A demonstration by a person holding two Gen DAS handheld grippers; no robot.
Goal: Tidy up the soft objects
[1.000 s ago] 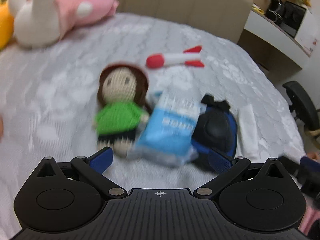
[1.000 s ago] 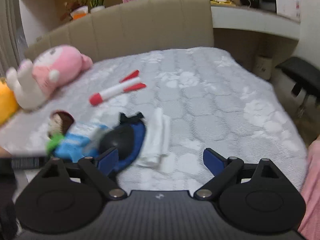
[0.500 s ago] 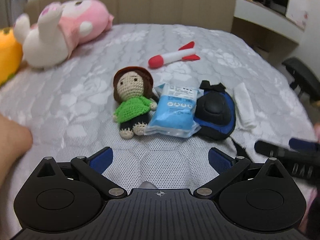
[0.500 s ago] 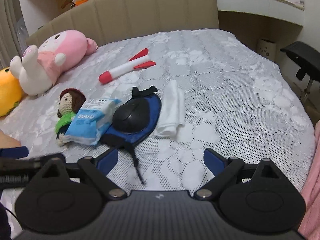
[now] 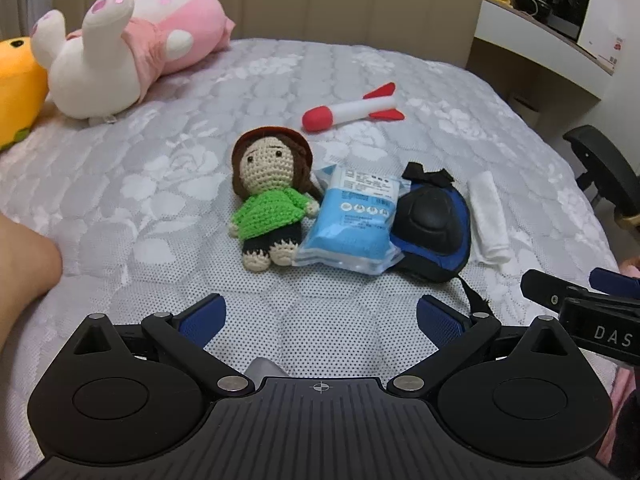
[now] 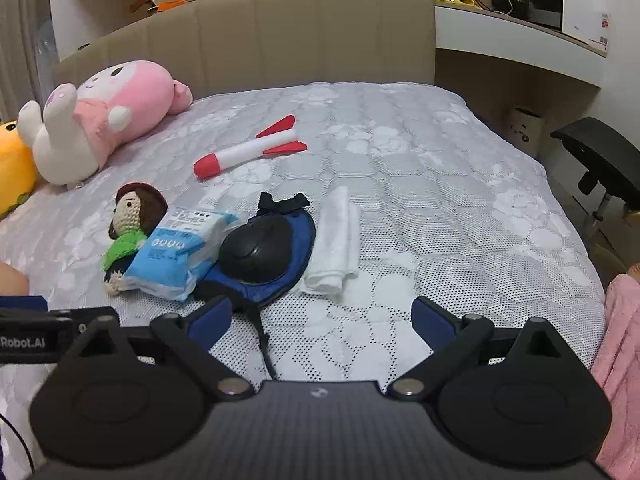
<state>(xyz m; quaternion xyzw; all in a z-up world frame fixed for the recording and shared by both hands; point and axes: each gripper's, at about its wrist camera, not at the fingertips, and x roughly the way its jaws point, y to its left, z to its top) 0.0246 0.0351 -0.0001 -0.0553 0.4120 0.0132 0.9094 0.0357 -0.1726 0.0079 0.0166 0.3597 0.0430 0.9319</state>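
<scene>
On the grey quilted bed (image 5: 160,168) lie a crochet doll (image 5: 272,200) in a green top, a blue tissue pack (image 5: 352,224) leaning on it, a blue and black knee pad (image 5: 432,228), a rolled white cloth (image 5: 488,216) and a red and white foam rocket (image 5: 352,110). The same row shows in the right wrist view: doll (image 6: 132,220), pack (image 6: 180,252), knee pad (image 6: 260,252), cloth (image 6: 336,240), rocket (image 6: 248,152). My left gripper (image 5: 320,316) is open, short of the doll and pack. My right gripper (image 6: 320,316) is open, near the knee pad's strap.
A pink and white plush (image 5: 124,44) and an orange plush (image 5: 16,88) lie at the bed's back left by the beige headboard (image 6: 280,36). A desk shelf (image 6: 520,36) and a black chair (image 6: 600,160) stand right of the bed. A person's knee (image 5: 24,272) is at left.
Both grippers have pulled back and risen from the pile. The objects look smaller and sharper. The right gripper now shows at the right edge of the left wrist view.
</scene>
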